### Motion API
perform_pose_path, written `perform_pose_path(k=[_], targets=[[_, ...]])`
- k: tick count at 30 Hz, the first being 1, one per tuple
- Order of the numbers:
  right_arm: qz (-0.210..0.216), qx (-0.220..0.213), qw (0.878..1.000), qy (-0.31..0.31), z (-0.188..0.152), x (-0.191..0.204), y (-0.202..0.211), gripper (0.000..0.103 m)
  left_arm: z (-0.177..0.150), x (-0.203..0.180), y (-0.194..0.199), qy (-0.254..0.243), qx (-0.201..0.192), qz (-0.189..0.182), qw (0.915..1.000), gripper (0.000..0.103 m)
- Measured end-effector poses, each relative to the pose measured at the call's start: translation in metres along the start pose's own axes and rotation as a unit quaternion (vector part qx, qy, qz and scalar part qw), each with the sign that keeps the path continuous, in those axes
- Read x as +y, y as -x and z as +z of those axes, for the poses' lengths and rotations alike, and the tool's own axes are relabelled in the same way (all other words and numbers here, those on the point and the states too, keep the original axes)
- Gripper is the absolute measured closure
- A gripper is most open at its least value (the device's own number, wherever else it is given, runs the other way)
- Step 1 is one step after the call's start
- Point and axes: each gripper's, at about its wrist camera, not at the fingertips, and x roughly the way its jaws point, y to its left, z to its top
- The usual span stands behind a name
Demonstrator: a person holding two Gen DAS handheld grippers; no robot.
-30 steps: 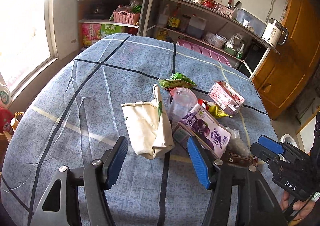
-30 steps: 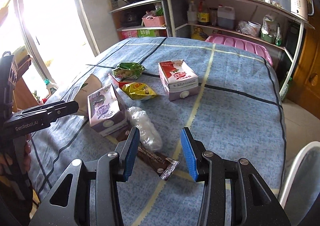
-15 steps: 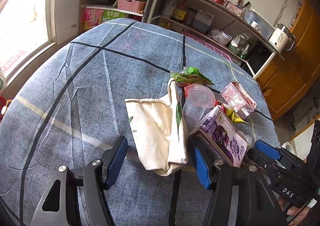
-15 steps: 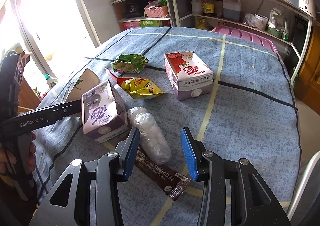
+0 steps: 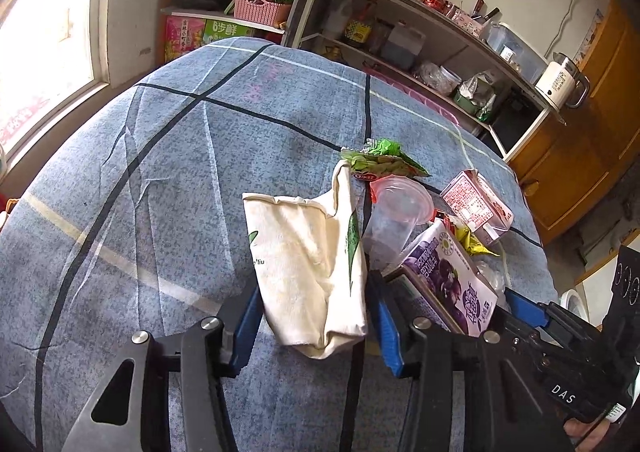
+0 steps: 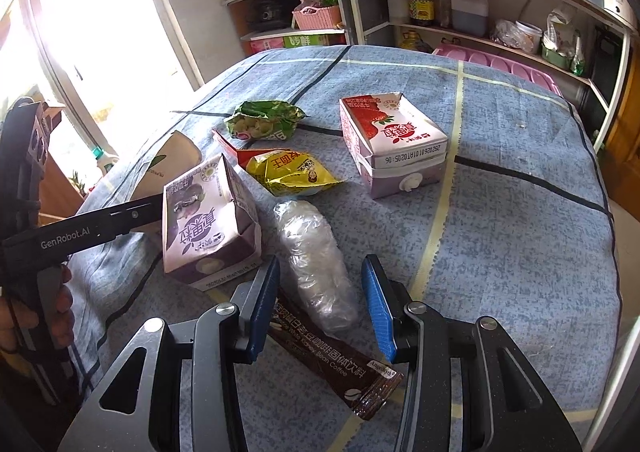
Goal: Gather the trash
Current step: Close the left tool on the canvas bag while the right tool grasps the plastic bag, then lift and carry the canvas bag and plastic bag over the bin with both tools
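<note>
I have the cloth bag [image 5: 308,272] lying flat on the blue checked tablecloth [image 5: 160,180], its near end sitting between the blue pads of my left gripper [image 5: 314,324]; those jaws are closing on it now, but I cannot yet tell that the pads are pressing the fabric. The worry is that I pinch the closed bottom or both layers together, so the mouth never opens for the trash, or that I catch the tablecloth underneath and drag everything with it. The purple carton [image 5: 452,284] stands touching the bag's right side, right against my pad, so a sloppy close could knock it over or trap its corner. A clear plastic cup [image 5: 396,220] lies just beyond, with a green snack wrapper [image 5: 380,162] at the bag's handle and a pink carton [image 6: 392,144] farther off. My right gripper [image 6: 320,306] is part open and holds nothing: it hangs over a crumpled clear plastic wrap [image 6: 316,260] and a brown coffee sachet [image 6: 332,364]. That wrap looks soft and slippery, so I judge it could squirt out of a light pinch, or I grab the sachet along with it. The yellow wrapper [image 6: 292,172] lies near, and light enough to be flicked away
</note>
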Motion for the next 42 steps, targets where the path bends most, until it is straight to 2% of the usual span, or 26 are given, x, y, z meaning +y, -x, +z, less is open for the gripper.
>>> perform_pose_path(k=[1,5,10,22,31,42], targets=[[-0.001,-0.001,1.000,0.001,0.000,0.000,0.000,0.059,0.000,0.000,0.000,0.000,0.000,-0.001,1.0000,0.055],[0.003,0.000,1.000,-0.002,-0.001,0.000,0.000,0.072,-0.001,-0.001,0.000,-0.003,0.000,-0.004,1.0000,0.061],[0.003,-0.005,1.000,0.001,-0.002,0.001,0.002,0.077,-0.002,-0.003,0.001,-0.005,-0.004,-0.001,1.0000,0.063],[-0.008,-0.041,0.999,-0.019,-0.004,-0.008,0.022,0.078,-0.006,-0.015,0.030,-0.029,-0.032,0.009,0.9990,0.064],[-0.013,-0.078,0.996,-0.039,-0.006,-0.019,0.057,0.078,-0.006,-0.045,0.062,-0.055,-0.058,-0.013,0.9967,0.064],[-0.029,-0.107,0.992,-0.066,-0.026,-0.037,0.094,0.078,-0.023,-0.099,0.070,-0.110,-0.051,-0.046,0.9916,0.064]])
